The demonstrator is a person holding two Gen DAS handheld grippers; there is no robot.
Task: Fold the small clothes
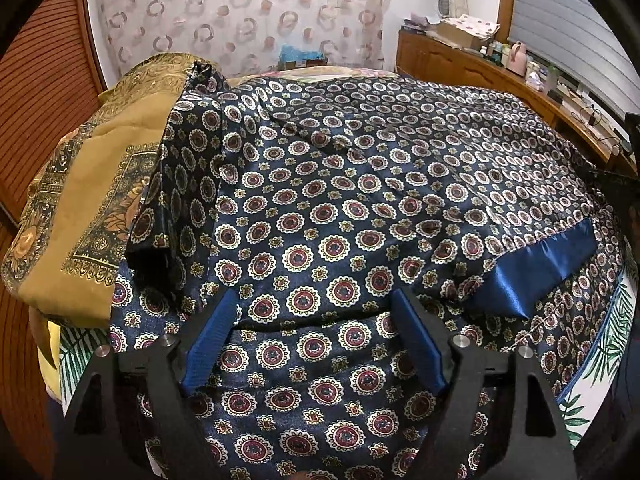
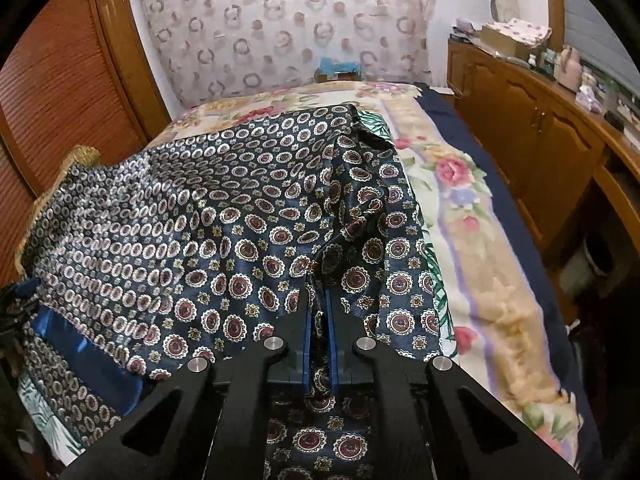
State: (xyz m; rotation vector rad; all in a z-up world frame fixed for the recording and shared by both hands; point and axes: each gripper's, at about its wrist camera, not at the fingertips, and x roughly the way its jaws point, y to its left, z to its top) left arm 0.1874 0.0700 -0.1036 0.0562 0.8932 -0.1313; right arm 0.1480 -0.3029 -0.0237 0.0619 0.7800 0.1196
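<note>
My left claw (image 1: pixel 316 340) hangs open over the navy medallion-print garment (image 1: pixel 360 208), its blue-padded fingers (image 1: pixel 418 344) spread wide with the satin cloth lying between and beneath them. Nothing is pinched there.

My right claw (image 2: pixel 319 344) is closed tight on a gathered ridge of the same garment (image 2: pixel 224 240); the fabric runs up between the two blue pads and bunches above the fingertips into a crumpled fold.

The garment lies spread across the bed (image 2: pixel 472 240), shiny, dark blue with red-and-white rosettes. A plain blue satin band (image 1: pixel 536 268) crosses it near its right part in the left view; the same band (image 2: pixel 80 352) shows at lower left in the right view. One corner stands up in a peak at the far left of the cloth in the left view.

Under the garment, a leaf-print sheet (image 1: pixel 612 328) shows at the edges. A floral blanket (image 2: pixel 496 288) with pink roses covers the bed beside it. A mustard-gold patterned cloth (image 1: pixel 88 200) is heaped just left of the garment, touching it.

Behind: a curtain with ring pattern (image 2: pixel 280 40), a louvred wooden door (image 2: pixel 60 92) at left, a wooden cabinet (image 2: pixel 540 120) along the right with small bottles and boxes on top.
</note>
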